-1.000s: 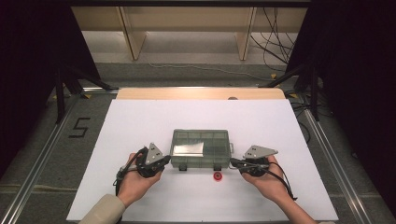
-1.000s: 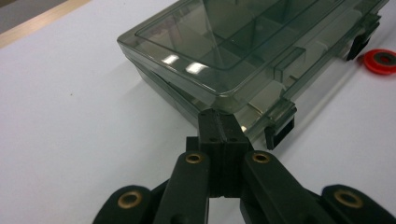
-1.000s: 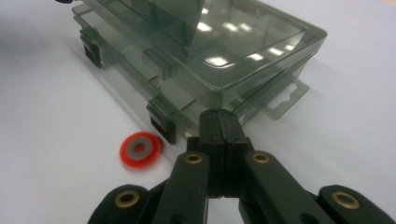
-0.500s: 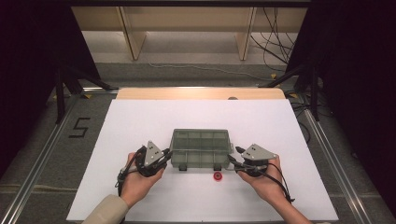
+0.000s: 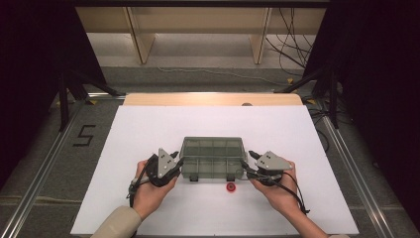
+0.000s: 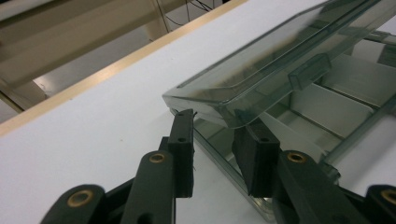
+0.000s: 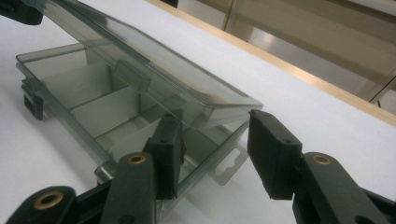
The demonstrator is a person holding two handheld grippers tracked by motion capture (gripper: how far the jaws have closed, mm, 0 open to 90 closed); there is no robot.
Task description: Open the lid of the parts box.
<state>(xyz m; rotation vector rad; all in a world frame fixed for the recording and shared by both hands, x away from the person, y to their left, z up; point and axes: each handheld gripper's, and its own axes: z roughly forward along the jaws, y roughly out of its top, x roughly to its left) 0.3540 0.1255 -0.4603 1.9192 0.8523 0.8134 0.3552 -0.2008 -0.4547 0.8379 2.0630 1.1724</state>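
A clear grey compartment box [image 5: 213,168] lies on the white table, its lid [image 6: 280,60] lifted at the front over the dividers [image 7: 107,109]. My left gripper [image 5: 179,162] is at the box's left end and my right gripper [image 5: 246,166] at its right end. The jaws of both have just been opening. In the left gripper view the left gripper [image 6: 217,135] is open astride the end wall, one jaw under the lid corner. The right gripper [image 7: 212,135] stands the same way, open, with the lid corner [image 7: 233,105] above the gap.
A small red piece [image 5: 230,187] lies on the white table top [image 5: 148,124] just in front of the box, between the two hands. A wooden strip [image 5: 213,99] borders the far edge. Metal rails run along both sides.
Both grippers have come in against the box's ends and their jaws have spread. The bright glare on the flat lid is gone; the lid now stands tilted up.
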